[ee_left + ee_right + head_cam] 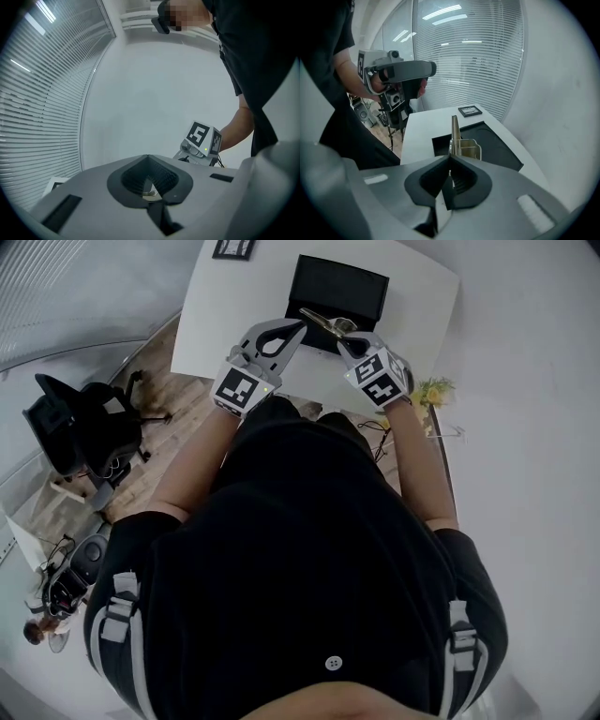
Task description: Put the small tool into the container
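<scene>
Right gripper view: right gripper fingers clamp the small tool; left gripper fingers meet.

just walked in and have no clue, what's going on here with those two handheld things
A person holds a tool in each hand over a white table. The right tool is clamped on a small metal piece and holds it above the near edge of the black tray; the piece is not yet set down in it. The left tool is shut, raised off to the side, and holds nothing that I can make out.
</scene>
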Demonstrator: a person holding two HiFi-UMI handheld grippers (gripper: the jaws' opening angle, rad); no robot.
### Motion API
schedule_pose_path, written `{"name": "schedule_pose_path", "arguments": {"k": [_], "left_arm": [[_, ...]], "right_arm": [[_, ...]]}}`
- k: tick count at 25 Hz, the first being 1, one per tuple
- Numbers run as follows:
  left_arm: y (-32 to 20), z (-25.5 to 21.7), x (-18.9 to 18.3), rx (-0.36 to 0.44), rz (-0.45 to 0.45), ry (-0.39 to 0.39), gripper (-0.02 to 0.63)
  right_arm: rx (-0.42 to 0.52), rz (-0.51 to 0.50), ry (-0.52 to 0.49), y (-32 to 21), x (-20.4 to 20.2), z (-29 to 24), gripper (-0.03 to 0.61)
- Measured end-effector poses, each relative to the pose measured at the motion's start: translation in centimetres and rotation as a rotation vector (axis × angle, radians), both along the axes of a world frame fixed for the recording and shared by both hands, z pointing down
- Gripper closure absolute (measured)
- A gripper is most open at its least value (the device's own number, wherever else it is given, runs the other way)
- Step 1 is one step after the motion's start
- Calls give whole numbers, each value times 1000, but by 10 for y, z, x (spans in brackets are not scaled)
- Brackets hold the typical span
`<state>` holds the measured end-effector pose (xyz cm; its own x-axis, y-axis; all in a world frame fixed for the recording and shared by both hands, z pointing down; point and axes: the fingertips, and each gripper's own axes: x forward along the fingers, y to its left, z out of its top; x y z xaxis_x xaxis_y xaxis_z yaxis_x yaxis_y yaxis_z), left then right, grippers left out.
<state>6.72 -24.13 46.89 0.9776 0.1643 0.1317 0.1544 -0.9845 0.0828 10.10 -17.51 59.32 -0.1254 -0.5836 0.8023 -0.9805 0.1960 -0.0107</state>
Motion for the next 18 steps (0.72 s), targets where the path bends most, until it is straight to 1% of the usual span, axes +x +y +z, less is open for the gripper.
{"name": "schedule_pose_path", "arguments": {"k": [7, 11, 14, 18], "left_arm": [[-18, 31, 2, -1, 31, -41, 606], [-23, 40, 3, -16, 37, -53, 606], [-26, 46, 3, 0, 41, -64, 606], [-29, 51, 3, 3, 44, -65, 606]], "right_arm": [[-119, -17, 17, -12, 1, 32, 558], [-196, -49, 21, -12, -2, 50, 558], [-245, -69, 14, -12, -5, 60, 558], [-310, -108, 26, -11, -8, 77, 558]]}}
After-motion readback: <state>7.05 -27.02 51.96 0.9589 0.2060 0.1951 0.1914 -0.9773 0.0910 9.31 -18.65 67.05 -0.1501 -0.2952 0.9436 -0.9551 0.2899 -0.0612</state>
